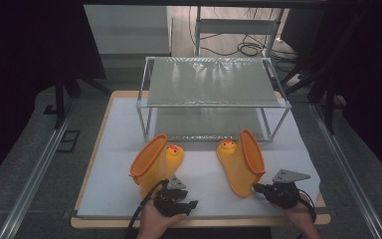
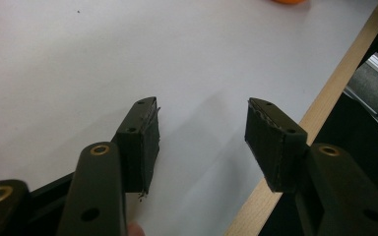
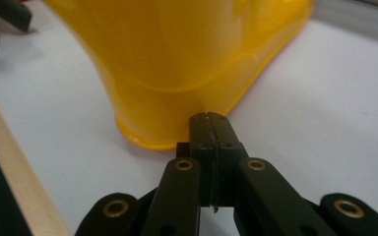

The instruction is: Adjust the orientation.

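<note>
From the high view, two yellow rubber boots with orange-rimmed openings and duck faces on the toes lie on their sides on the white tabletop (image 1: pixel 204 174), in front of a metal-framed two-tier shelf (image 1: pixel 214 82). The left boot (image 1: pixel 158 163) lies just ahead of your left tool (image 1: pixel 191 204); the right boot (image 1: pixel 241 160) has its heel end just beside your right tool (image 1: pixel 256 188). Both boot openings look empty as far as they can be seen, and both shelf tiers are bare.

In the left gripper view, your left tool (image 2: pixel 202 137) stands wide open with nothing between the pads (image 2: pixel 150 147), just white tabletop (image 2: pixel 78 64) and its pale wooden edge (image 2: pixel 325 108).

In the right gripper view, your right tool (image 3: pixel 211 118) is fully closed, pads pressed together and gripping nothing, its tip right at the glossy sole edge of the right boot (image 3: pixel 177 59); whether it touches cannot be told.
</note>
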A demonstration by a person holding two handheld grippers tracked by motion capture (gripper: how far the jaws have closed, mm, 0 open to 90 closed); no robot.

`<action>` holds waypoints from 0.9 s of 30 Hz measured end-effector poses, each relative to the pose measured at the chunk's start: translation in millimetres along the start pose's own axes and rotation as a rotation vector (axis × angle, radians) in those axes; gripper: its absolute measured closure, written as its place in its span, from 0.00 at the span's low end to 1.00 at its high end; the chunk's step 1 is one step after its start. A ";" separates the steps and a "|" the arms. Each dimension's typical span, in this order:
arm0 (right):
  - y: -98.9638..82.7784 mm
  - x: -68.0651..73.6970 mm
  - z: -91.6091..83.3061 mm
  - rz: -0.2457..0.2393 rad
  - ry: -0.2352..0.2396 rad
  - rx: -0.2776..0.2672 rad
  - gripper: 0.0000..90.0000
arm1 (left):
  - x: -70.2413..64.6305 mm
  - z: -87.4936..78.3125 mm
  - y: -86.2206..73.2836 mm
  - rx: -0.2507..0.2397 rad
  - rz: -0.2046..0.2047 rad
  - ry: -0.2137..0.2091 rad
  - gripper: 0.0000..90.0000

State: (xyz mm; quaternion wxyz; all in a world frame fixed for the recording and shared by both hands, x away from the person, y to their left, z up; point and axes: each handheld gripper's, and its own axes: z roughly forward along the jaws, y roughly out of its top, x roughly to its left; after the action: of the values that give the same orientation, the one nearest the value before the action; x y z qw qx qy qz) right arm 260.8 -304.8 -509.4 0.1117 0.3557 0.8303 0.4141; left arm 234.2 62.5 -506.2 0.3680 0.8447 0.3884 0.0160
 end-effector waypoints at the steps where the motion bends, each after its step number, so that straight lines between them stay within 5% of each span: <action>1: 0.0 0.0 0.0 0.000 0.000 0.000 0.99 | 0.0 0.0 0.0 0.000 0.000 0.000 0.52; 12: 16.6 33.0 26.4 -0.088 0.060 0.009 0.99 | 1.9 -1.0 -1.2 0.000 0.002 -0.005 0.52; 21: 30.1 47.0 45.9 -0.128 0.079 0.008 0.99 | 1.6 -1.7 -1.1 -0.002 -0.002 -0.006 0.52; 27: 30.1 44.3 36.7 -0.118 0.075 -0.033 0.99 | 1.0 -1.1 -1.0 -0.002 0.000 -0.006 0.52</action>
State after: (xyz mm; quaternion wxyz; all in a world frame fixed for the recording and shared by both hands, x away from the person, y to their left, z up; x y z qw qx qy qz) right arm 261.4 -240.0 -504.7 0.1105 0.2883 0.8466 0.4335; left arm 233.9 64.3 -506.3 0.3700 0.8443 0.3873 0.0140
